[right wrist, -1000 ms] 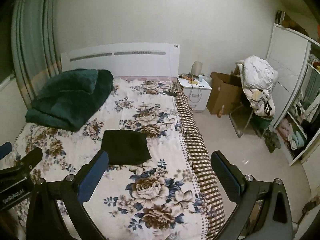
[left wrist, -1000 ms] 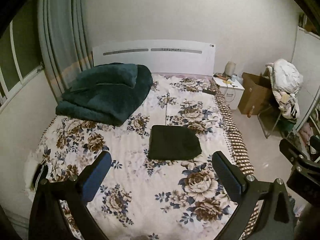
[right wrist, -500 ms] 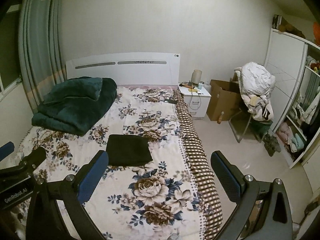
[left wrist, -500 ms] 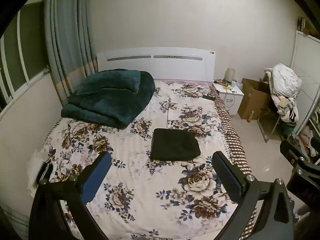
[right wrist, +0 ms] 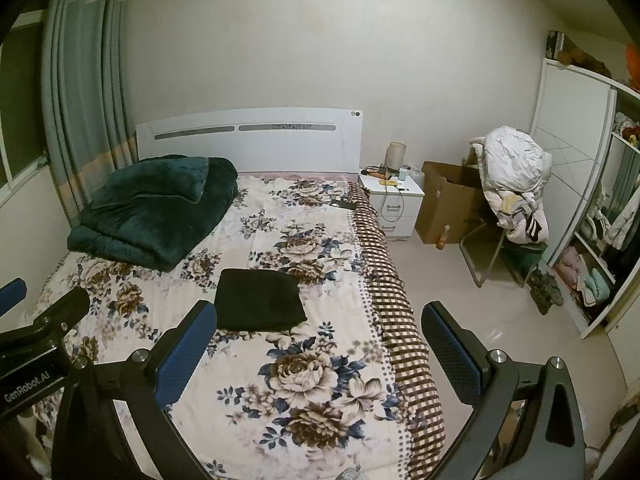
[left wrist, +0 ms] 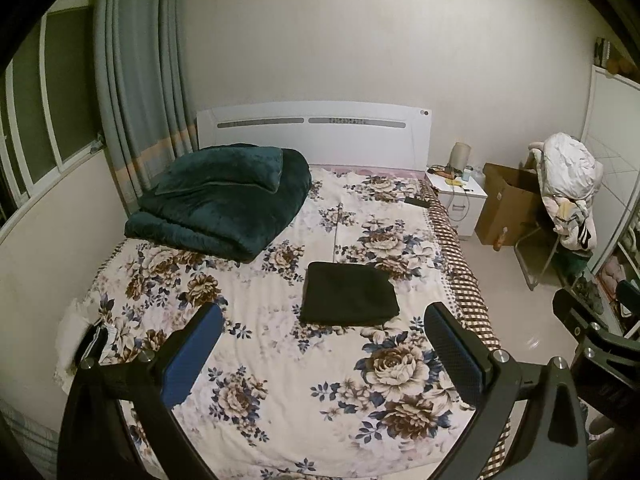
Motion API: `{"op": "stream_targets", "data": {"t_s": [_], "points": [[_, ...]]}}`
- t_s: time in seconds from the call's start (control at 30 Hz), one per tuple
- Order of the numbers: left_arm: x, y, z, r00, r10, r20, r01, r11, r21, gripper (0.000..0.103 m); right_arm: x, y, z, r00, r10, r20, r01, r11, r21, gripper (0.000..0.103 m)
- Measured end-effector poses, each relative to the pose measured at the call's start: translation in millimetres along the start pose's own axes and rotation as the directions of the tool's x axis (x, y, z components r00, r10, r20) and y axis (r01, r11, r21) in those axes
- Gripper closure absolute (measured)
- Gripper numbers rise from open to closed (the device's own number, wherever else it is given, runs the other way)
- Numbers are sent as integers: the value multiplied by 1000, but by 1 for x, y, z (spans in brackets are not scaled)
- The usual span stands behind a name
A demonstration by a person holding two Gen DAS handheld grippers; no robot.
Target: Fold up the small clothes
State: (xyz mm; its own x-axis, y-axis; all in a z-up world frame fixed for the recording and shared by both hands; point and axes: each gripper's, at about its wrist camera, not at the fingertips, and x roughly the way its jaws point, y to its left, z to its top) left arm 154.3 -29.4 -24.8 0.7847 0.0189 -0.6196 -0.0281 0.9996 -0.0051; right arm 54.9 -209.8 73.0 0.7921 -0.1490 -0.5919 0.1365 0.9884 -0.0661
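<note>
A dark folded garment (left wrist: 348,299) (right wrist: 258,299) lies flat as a neat rectangle in the middle of the floral bed (left wrist: 280,380) (right wrist: 320,380). My left gripper (left wrist: 322,350) hangs open above the foot of the bed, well back from the garment, with nothing between its fingers. My right gripper (right wrist: 318,346) is open too and holds nothing, over the bed's right edge. In the right wrist view the left gripper's body shows at the left border; in the left wrist view the right gripper's body shows at the right border.
A folded dark green blanket (left wrist: 224,204) (right wrist: 154,208) lies at the bed's head on the left. A white nightstand (right wrist: 394,204), a cardboard box (right wrist: 448,204), a chair piled with clothes (right wrist: 512,188) and an open wardrobe (right wrist: 592,240) stand to the right. Curtains (left wrist: 136,92) hang left.
Both grippers have drawn back and upward from the bed, so more of the room and bed shows. The garment has not moved. Both stay open.
</note>
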Motion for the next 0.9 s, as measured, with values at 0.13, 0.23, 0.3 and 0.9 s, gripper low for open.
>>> {"op": "stream_targets", "data": {"t_s": [0.13,0.23,0.3,0.9], "points": [[-1,0,1,1000,2,2,-2,1000,0,0,-2,1,0,1000,3,0,-3,1000,1,0],[-2,0,2,1000,5,1,-5,1000,-1,0,-8,2,0,1000,9,2,-9,1000,1,0],[-3,-1,3,1000,3,2,-3,1000,-1,0,-9,5,2,1000,14,5,-14,1000,-4,0],[-8,-2,9,1000,9,10,-9,1000,-5,0,0,9,13,999,39,6,-39,999,-11,0]]}}
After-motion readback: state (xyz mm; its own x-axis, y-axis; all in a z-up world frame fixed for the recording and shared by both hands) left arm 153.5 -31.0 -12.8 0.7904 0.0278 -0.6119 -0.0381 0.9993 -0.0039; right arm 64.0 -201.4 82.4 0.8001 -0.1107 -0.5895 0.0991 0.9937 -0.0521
